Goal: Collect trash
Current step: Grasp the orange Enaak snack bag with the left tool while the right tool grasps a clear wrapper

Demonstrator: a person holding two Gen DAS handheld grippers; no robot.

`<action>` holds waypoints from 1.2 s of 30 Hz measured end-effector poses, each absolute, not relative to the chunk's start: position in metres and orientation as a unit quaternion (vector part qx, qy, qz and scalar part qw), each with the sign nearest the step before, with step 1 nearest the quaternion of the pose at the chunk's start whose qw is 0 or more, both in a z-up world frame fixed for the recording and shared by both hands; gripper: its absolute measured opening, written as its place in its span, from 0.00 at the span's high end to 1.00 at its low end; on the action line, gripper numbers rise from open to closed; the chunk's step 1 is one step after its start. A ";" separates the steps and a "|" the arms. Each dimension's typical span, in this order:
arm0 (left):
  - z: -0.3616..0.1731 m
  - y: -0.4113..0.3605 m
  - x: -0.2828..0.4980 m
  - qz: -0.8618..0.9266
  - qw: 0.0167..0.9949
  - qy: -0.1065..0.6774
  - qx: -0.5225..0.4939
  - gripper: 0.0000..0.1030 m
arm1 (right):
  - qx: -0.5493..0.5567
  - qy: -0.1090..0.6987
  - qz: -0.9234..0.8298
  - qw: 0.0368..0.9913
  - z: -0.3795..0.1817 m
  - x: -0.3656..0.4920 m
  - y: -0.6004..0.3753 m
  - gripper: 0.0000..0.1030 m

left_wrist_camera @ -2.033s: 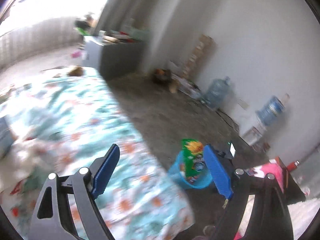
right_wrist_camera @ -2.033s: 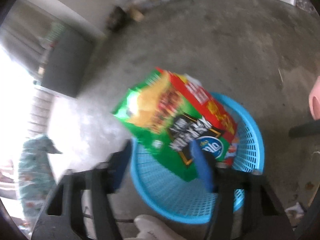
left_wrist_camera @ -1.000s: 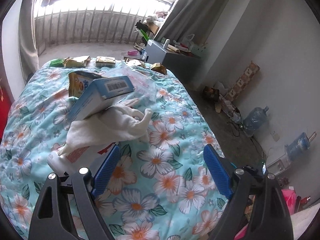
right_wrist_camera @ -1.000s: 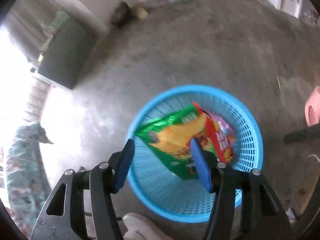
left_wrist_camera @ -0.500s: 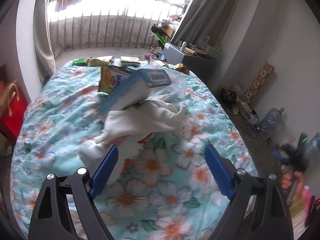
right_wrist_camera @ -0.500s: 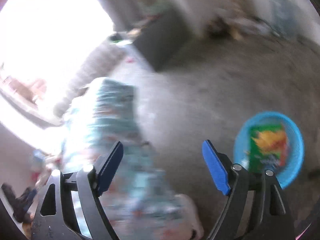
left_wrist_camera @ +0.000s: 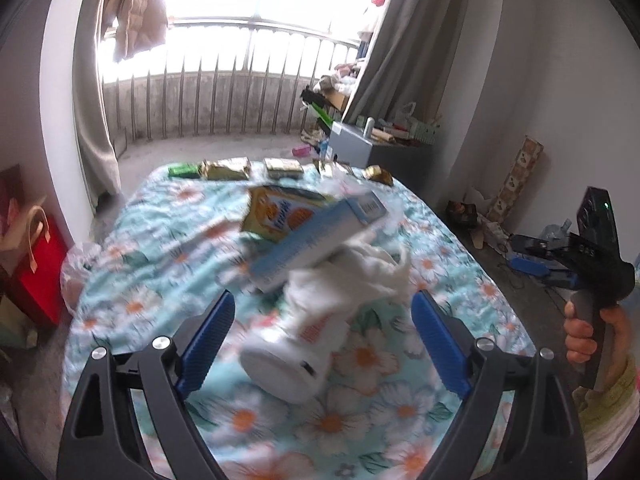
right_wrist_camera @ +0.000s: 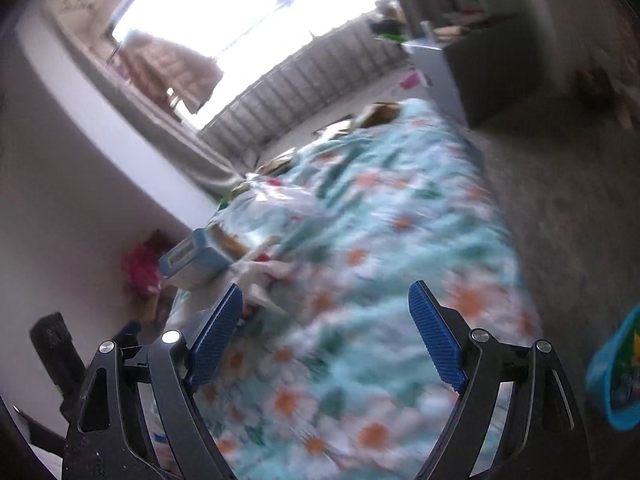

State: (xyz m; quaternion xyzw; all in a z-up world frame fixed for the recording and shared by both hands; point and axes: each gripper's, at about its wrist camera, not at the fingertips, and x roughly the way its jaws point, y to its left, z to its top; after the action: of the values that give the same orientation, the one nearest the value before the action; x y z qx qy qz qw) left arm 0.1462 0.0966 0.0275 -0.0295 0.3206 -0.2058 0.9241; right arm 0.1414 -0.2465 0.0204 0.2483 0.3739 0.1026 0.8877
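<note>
1. Trash lies ahead of us on the flowered bed [left_wrist_camera: 400, 408]: our left gripper [left_wrist_camera: 322, 340] is spread wide and empty, aimed at a white bottle [left_wrist_camera: 292, 364] under a crumpled cloth [left_wrist_camera: 360, 276].
2. Our right gripper [right_wrist_camera: 326, 340], its jaws just opened, holds nothing.
3. Bottle and blue carton [left_wrist_camera: 320, 240] look light; we'd pinch the bottle's stiff body.
4. Blue basket [right_wrist_camera: 608, 396], on the floor, holds a green packet.

Right gripper [right_wrist_camera: 326, 340] jaws gaping empty, hovering over floral bed [right_wrist_camera: 380, 248]; blue basket [right_wrist_camera: 612, 380] sitting at right edge.
</note>
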 end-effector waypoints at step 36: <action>-0.026 0.104 0.354 -0.403 0.834 0.375 0.048 0.63 | 0.033 0.443 0.201 0.873 0.007 0.288 -0.152 0.75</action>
State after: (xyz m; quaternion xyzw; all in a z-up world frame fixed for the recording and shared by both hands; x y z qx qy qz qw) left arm 0.3543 0.1042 -0.0262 0.0476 0.3749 -0.4026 0.8337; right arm 0.2878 -0.1516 0.0066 0.0331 0.4431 0.2007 0.8731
